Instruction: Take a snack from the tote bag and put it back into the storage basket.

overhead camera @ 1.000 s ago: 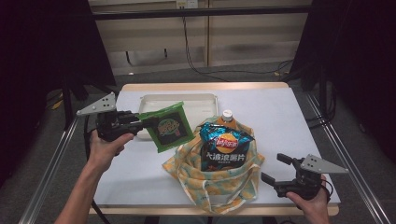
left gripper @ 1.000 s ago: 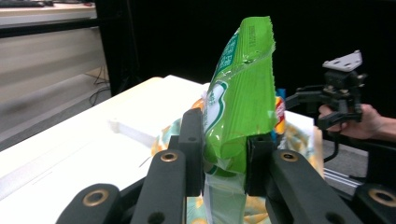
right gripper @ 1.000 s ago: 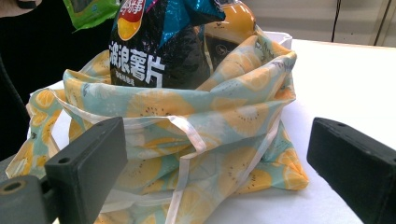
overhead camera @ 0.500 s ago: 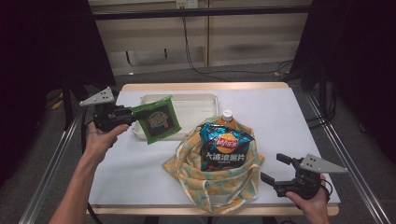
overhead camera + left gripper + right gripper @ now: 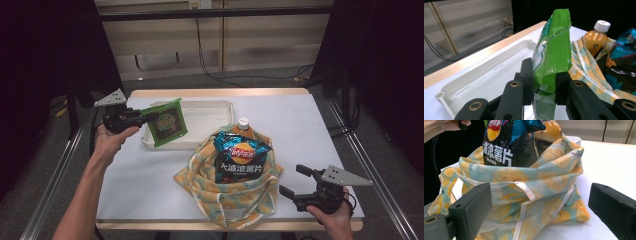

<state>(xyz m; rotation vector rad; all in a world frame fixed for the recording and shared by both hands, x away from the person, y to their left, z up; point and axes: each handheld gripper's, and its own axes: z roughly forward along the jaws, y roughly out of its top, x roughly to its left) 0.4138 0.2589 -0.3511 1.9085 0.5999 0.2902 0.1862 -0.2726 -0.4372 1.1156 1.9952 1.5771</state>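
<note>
- Left claw (image 5: 543,85) clamps a crinkly, glossy green packet (image 5: 167,121), flat and rectangular, held above the left end of the shallow white plastic tray (image 5: 210,107).
- Right claw (image 5: 295,182) gapes wide, empty, beside the soft fruit-print cloth bag (image 5: 230,197) on the bench (image 5: 310,125).

two snack bags (image 5: 168,126), one bottle (image 5: 242,125), one tote (image 5: 227,192), one tray (image 5: 210,115)

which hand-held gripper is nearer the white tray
Left. The left hand-held gripper hangs at the white tray's left end; the right hand-held gripper sits beyond the bag.
</note>
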